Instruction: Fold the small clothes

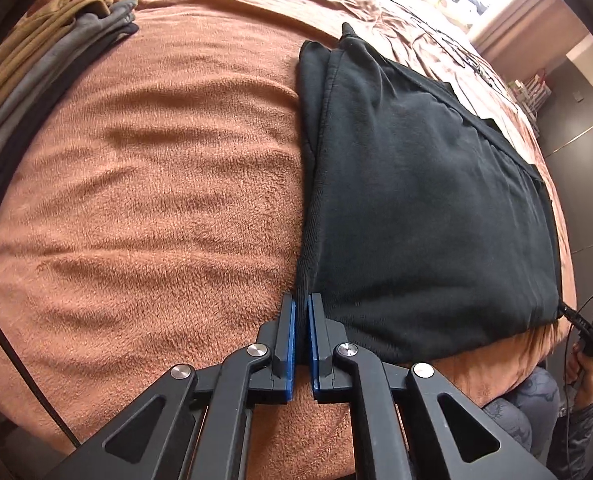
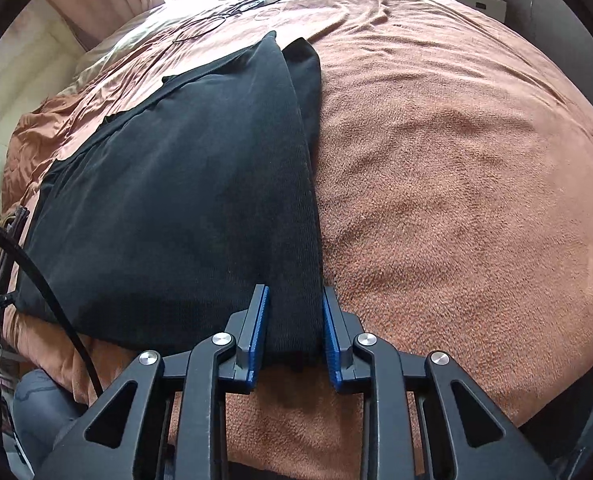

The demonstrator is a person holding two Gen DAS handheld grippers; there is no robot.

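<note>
A dark black garment [image 1: 424, 200] lies folded flat on the brown fleece bedcover [image 1: 144, 184]. My left gripper [image 1: 302, 300] is shut on the garment's near left corner, its ribbed hem pinched between the blue pads. In the right wrist view the same garment [image 2: 184, 184] fills the left half. My right gripper [image 2: 295, 294] stands around the near right corner of the garment, the ribbed hem between its blue pads, with small gaps at each pad. The right gripper also shows at the far right of the left wrist view [image 1: 588, 328].
A stack of folded clothes [image 1: 44, 56] in tan, grey and black lies at the far left of the bed. Cables [image 2: 232, 8] and a cushion lie at the bed's far end by the window. A black cable [image 2: 52, 300] crosses near the bed edge.
</note>
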